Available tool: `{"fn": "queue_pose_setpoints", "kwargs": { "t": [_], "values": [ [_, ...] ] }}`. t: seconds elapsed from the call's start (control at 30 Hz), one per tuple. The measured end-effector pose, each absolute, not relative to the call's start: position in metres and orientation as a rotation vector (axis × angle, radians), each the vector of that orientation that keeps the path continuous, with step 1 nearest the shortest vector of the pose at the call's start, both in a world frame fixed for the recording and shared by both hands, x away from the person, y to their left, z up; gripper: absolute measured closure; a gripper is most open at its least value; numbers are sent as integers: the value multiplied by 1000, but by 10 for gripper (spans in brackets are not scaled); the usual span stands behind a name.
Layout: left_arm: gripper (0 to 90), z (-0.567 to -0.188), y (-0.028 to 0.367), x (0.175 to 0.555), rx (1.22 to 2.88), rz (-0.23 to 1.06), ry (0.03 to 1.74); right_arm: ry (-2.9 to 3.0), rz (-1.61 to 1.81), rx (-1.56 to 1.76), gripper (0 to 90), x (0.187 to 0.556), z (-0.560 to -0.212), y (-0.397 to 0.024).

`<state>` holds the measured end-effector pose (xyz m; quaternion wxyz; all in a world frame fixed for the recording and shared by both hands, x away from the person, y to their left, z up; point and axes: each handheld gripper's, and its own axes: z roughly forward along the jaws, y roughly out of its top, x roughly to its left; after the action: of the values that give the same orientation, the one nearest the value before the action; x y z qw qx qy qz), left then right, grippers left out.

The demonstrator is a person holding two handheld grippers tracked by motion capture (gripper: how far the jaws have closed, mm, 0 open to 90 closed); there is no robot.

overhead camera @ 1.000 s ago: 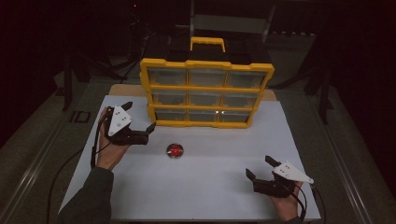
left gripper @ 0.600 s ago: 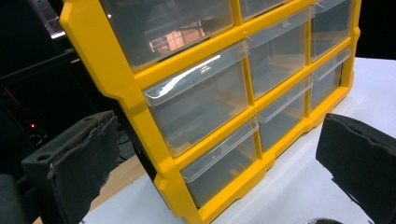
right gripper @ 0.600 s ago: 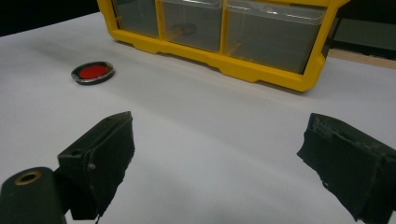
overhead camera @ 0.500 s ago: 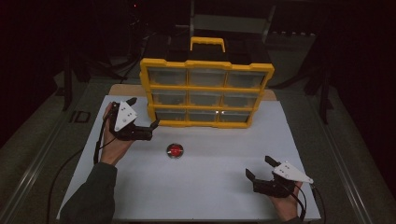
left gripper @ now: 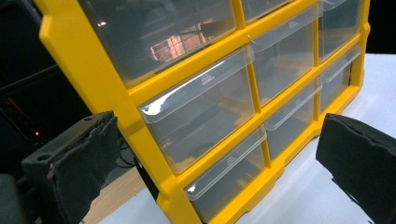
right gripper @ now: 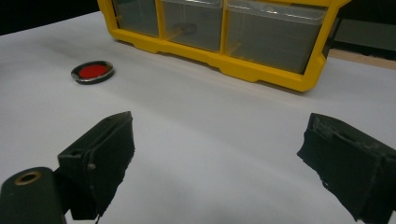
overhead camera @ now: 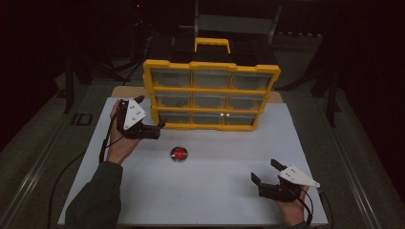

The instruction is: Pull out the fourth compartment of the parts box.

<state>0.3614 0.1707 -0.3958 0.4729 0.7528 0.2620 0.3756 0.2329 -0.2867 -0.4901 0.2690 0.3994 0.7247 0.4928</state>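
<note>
A yellow drawer cabinet [overhead camera: 211, 95] with a black-and-yellow carry handle [overhead camera: 212, 44] is stood upright at the far side of a white table top [overhead camera: 200, 191], its front divided into three rows of three clear plastic drawers [left gripper: 201, 112]. The contents of most drawers cannot be made out through the dim, reflective fronts; a small dark round item [right gripper: 186, 29] is seen inside the middle drawer of the bottom row, and its kind cannot be told. In the left gripper view the cabinet's top row and right edge are cut off by the frame. A small round disc [overhead camera: 179, 153] with a red centre and a dark metallic rim is laid flat on the table in front of the cabinet, apart from it and roughly between the two hands. The left gripper [overhead camera: 152, 130] is held just beside the cabinet's lower left corner, its jaws spread wide with nothing between them, the cabinet's left frame post being seen through the gap. The right gripper [overhead camera: 265, 173] is held low over the near right part of the table, well apart from the disc, its jaws likewise wide apart and empty.
</note>
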Motion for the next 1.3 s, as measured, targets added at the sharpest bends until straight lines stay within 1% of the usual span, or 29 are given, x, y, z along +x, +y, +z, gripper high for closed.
{"fn": "queue_pose_setpoints", "kwargs": {
  "t": [0.23,0.43,0.63,0.87,1.07,1.23,1.3],
  "values": [
    [0,-396,167,370,1888,919,625,1956,1330,1075,87,233,-490,-286],
    [0,-399,162,377,1955,946,620,1959,1326,1075,87,233,-491,-285],
    [0,-394,157,382,1985,971,620,1961,1320,1071,87,233,-491,-284],
    [0,-390,149,387,2068,1026,587,1962,1322,1071,87,233,-491,-284],
    [0,-386,143,390,2123,1047,564,1963,1320,1071,87,233,-492,-284],
    [0,-384,138,391,2186,1086,535,1964,1318,1071,87,233,-492,-283],
    [0,-384,136,393,2220,1121,519,1962,1318,1072,87,233,-492,-284]
  ]
}}
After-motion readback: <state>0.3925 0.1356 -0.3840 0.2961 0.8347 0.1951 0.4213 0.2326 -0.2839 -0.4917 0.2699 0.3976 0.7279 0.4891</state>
